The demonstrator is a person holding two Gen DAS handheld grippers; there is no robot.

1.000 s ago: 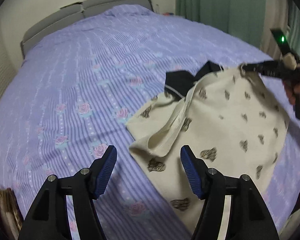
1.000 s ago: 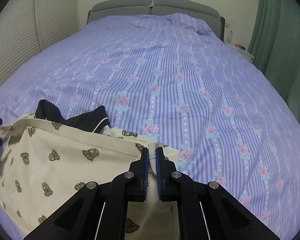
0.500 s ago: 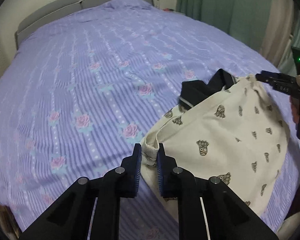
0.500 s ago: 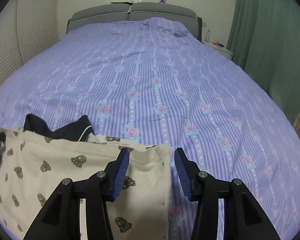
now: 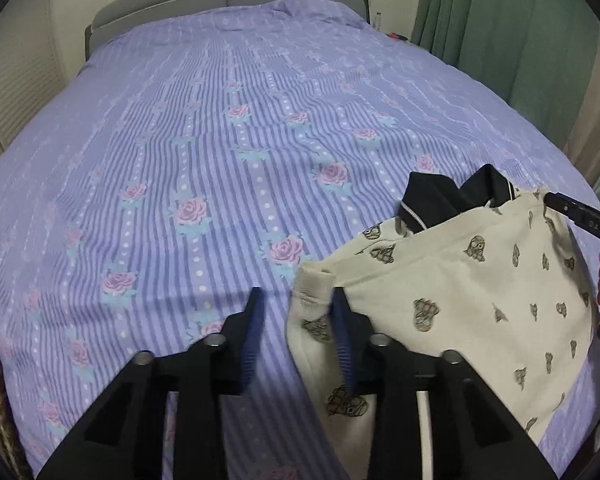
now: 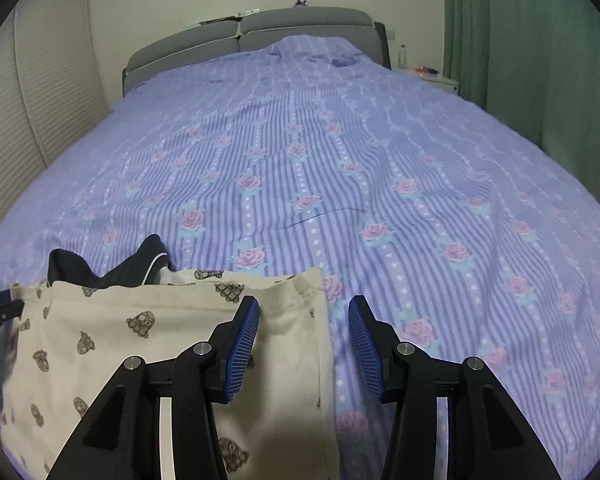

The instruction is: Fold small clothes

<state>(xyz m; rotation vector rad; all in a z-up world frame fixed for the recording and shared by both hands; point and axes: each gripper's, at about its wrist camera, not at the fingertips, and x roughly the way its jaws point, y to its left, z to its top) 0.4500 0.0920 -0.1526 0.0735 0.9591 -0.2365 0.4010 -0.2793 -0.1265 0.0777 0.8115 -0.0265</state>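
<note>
Both grippers' jaws have just opened, left gripper [image 5: 296,336] and right gripper [image 6: 304,340] apart, dropping the cream garment [image 6: 140,340]; the loose fold may spring open on the bed [image 6: 340,160].

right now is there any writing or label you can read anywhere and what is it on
"DAS": on the black finger of the right gripper, at the right edge of the left wrist view; more letters may be cut off.
Bottle beside the headboard: label too small to read.
Cream garment: printed figures only, no words.
</note>
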